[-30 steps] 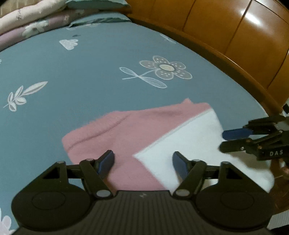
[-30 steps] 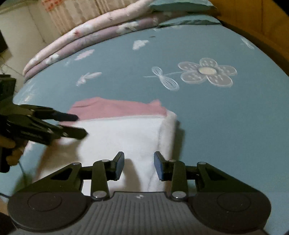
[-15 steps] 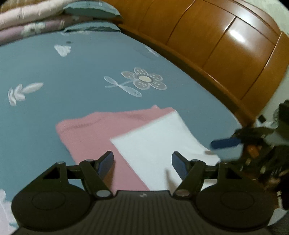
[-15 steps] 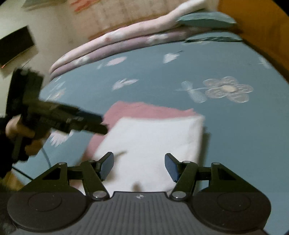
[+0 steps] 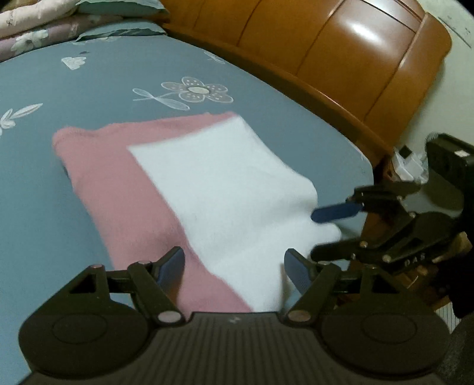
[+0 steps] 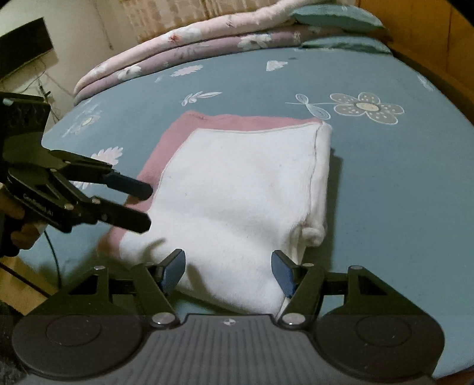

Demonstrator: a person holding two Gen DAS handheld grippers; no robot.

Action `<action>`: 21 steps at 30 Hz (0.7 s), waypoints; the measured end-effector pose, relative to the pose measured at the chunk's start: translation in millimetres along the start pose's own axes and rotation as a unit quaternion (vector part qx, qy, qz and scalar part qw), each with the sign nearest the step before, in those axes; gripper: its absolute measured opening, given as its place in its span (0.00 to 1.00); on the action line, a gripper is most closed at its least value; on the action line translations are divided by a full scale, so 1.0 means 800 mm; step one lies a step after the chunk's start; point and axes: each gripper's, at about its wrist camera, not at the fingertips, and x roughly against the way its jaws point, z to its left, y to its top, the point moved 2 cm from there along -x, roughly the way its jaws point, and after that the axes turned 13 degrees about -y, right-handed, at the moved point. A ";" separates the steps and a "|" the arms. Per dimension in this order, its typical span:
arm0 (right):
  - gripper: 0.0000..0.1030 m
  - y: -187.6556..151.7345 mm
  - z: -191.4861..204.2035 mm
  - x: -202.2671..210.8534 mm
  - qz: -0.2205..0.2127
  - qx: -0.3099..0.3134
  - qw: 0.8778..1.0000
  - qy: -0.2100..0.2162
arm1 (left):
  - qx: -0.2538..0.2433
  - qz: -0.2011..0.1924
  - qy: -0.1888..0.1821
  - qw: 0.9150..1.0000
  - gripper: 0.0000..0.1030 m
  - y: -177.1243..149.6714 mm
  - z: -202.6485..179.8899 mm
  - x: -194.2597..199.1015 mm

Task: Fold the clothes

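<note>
A folded pink and white fleece garment [image 5: 207, 189] [image 6: 237, 183] lies flat on the blue flowered bed sheet [image 5: 59, 88] [image 6: 385, 177]. The white panel lies on top of the pink layer. My left gripper [image 5: 234, 266] hangs open over the garment's near edge, with nothing between its fingers. It shows from the side as the left gripper [image 6: 145, 204], open, beside the garment's left edge. My right gripper [image 6: 228, 269] is open above the white near edge, holding nothing. The right gripper [image 5: 317, 234] also appears open at the white corner in the left wrist view.
A wooden headboard [image 5: 340, 59] runs along the bed's right side. Folded quilts [image 6: 192, 44] and teal pillows [image 6: 334, 17] are piled at the far end. A hand [image 6: 14, 225] holds the left gripper at the bed's edge.
The right gripper has opened and let go of the white fold. Both grippers have drawn back toward the near edge, and the garment now lies flat.
</note>
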 end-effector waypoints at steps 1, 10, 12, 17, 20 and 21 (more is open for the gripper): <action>0.67 -0.002 0.001 0.002 -0.008 0.002 1.000 -0.001 | -0.002 0.001 0.003 1.000 0.72 -0.007 -0.002 0.000; 0.70 -0.024 0.010 0.030 -0.068 0.025 0.997 -0.003 | -0.029 0.016 0.016 0.999 0.73 -0.074 -0.041 0.006; 0.70 -0.034 0.011 0.032 -0.068 0.024 0.997 -0.001 | -0.027 0.016 0.025 0.999 0.73 -0.088 -0.044 0.006; 0.73 -0.046 0.015 0.047 -0.083 0.025 0.996 -0.014 | -0.070 -0.018 0.087 0.994 0.74 -0.080 -0.061 0.026; 0.77 -0.052 0.013 0.057 -0.093 0.015 0.995 -0.014 | -0.141 0.002 0.174 0.975 0.74 -0.088 -0.072 0.020; 0.77 -0.055 0.012 0.058 -0.094 0.012 0.995 -0.016 | -0.160 0.016 0.187 0.969 0.74 -0.093 -0.074 0.015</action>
